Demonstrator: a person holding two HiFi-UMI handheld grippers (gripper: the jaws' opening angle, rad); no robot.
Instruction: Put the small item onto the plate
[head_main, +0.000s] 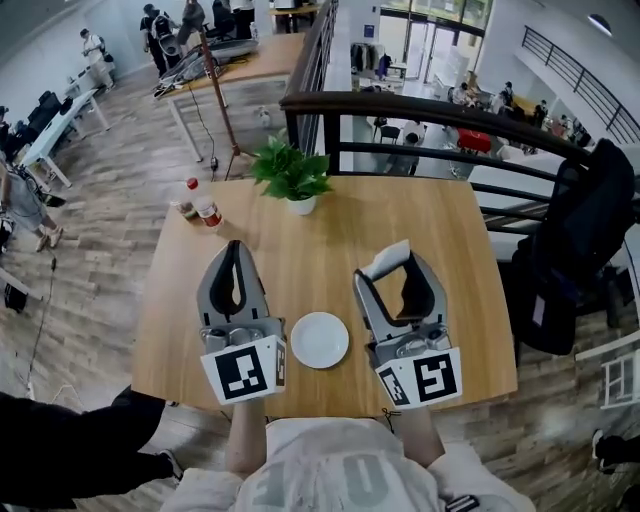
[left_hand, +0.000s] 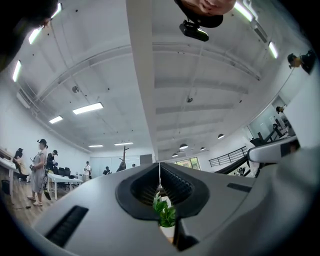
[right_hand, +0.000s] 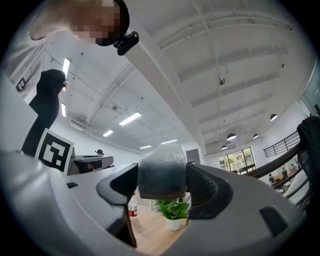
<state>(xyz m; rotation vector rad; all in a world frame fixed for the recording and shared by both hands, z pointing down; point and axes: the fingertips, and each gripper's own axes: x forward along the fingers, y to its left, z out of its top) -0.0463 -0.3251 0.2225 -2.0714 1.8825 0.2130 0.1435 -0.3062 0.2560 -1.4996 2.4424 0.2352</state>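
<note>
A small white plate (head_main: 320, 339) lies empty near the table's front edge, between my two grippers. My right gripper (head_main: 392, 262) sits to the plate's right, tilted upward, shut on a small pale grey block (head_main: 388, 260); in the right gripper view the small block (right_hand: 162, 175) fills the gap between the jaws of the right gripper (right_hand: 162, 186). My left gripper (head_main: 234, 258) rests left of the plate, shut with nothing in it; in the left gripper view the left gripper (left_hand: 160, 184) has its jaws meeting along a thin line.
A potted green plant (head_main: 292, 176) stands at the wooden table's (head_main: 430, 220) far edge, and a red-capped bottle (head_main: 204, 207) with a small jar stands at the far left. A black railing (head_main: 420, 110) runs behind the table. A dark chair (head_main: 575, 250) is at the right.
</note>
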